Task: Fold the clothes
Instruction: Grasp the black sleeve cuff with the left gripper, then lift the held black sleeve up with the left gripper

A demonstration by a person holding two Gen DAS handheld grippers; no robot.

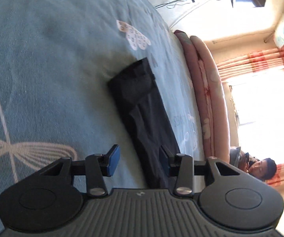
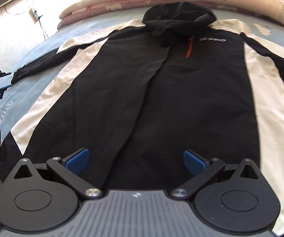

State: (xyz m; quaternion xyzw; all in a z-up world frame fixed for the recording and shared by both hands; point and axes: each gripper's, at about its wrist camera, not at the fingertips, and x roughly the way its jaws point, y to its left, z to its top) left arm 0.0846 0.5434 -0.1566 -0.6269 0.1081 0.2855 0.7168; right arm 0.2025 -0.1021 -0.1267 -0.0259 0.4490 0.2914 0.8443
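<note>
The right gripper (image 2: pixel 135 161), spread wide, hovers over the near hem of the jacket (image 2: pixel 151 98) lying flat on the bed (image 2: pixel 33 49); the left gripper (image 1: pixel 140 161), also spread, straddles its sleeve (image 1: pixel 142 106).

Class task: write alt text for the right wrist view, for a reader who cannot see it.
A black and cream hooded jacket lies spread flat, front up, on a blue bedspread. The right gripper hovers open over its hem; the left gripper sits open by one sleeve end.

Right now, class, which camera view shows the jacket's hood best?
The right wrist view: the black hood lies at the far end of the spread jacket, fully visible. The left wrist view shows only a dark sleeve on the bedspread, no hood.
</note>
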